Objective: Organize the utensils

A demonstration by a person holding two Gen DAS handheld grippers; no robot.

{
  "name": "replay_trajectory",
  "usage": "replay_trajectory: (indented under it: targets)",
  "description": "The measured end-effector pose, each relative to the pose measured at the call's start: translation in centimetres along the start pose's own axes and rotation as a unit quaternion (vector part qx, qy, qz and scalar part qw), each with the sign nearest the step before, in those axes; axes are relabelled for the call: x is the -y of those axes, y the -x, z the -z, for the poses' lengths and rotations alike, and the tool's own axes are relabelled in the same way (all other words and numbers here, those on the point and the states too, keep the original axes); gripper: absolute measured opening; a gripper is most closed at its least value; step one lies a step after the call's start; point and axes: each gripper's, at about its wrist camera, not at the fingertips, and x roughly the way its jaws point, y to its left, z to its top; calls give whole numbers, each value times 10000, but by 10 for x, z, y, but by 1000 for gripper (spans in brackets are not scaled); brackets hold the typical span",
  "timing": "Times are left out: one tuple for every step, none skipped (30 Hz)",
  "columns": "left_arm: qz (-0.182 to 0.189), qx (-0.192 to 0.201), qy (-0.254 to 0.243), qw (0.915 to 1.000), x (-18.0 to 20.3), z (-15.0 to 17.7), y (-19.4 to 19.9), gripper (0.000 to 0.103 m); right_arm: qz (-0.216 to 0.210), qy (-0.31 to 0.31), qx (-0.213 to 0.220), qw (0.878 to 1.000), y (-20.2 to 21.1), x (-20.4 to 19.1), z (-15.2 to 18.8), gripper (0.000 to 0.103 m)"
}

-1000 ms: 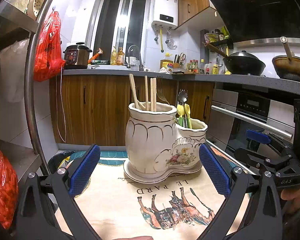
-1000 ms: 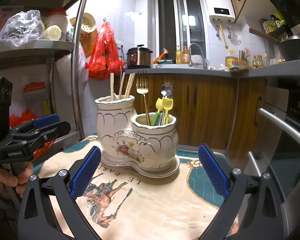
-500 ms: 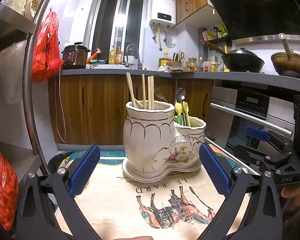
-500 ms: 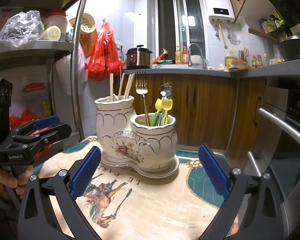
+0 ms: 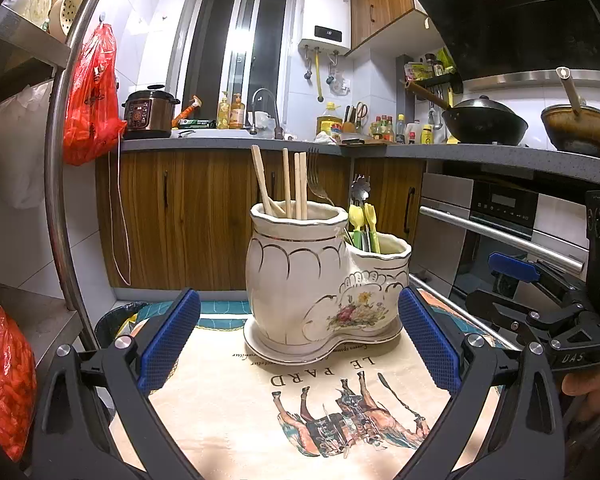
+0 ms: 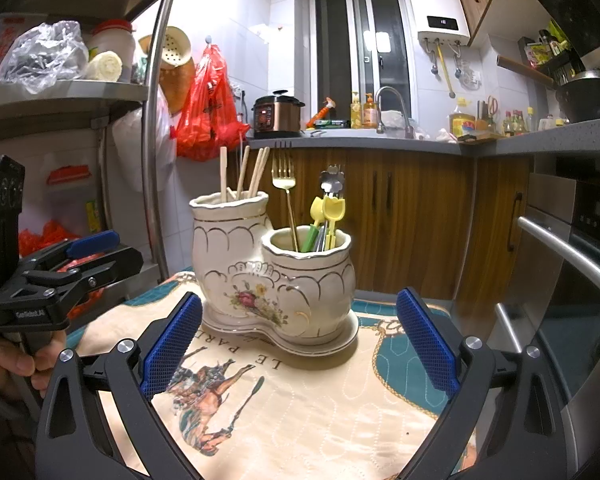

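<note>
A white ceramic double utensil holder (image 5: pixel 320 280) with gold trim and a flower print stands on a printed cloth (image 5: pixel 300 420); it also shows in the right wrist view (image 6: pixel 268 280). Its taller pot holds wooden chopsticks (image 5: pixel 292 184). Its shorter pot holds a gold fork (image 6: pixel 286 192), a silver flower-ended spoon (image 6: pixel 332 180) and yellow-green plastic utensils (image 6: pixel 328 220). My left gripper (image 5: pixel 300 344) is open and empty, just in front of the holder. My right gripper (image 6: pixel 300 344) is open and empty, also in front of it.
A steel rack (image 5: pixel 56 184) with red bags (image 5: pixel 88 104) stands to the left. An oven with a bar handle (image 5: pixel 500 232) is to the right. Wooden cabinets and a counter with a pressure cooker (image 5: pixel 148 114), wok (image 5: pixel 484 120) and bottles lie behind.
The holder has shifted slightly left and lower in the left wrist view, so my left gripper has drifted a little. The right view is almost unchanged. Both grippers stay open.
</note>
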Motion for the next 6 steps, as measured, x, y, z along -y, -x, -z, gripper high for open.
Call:
replay_trajectory:
  targets:
    - [-1,-6,-8,10000,0,0,0,98,0,-1,2,10000,0,0,0,97]
    - [3,-13,-13,10000,-1,0,0,98,0,0,8,10000,0,0,0,97]
    - [7,-24,-22,10000,0,0,0,98,-2,-2,16,10000,0,-1,0,97]
    - [7,-30,-25,10000,0,0,0,98,-1,-1,13,10000,0,0,0,97]
    - [9,-37,-27,10000,0,0,0,98,-1,-2,7,10000,0,0,0,97]
    - [16,-43,-28,10000,-1,0,-1,98,-5,-2,-4,10000,-1,-1,0,97]
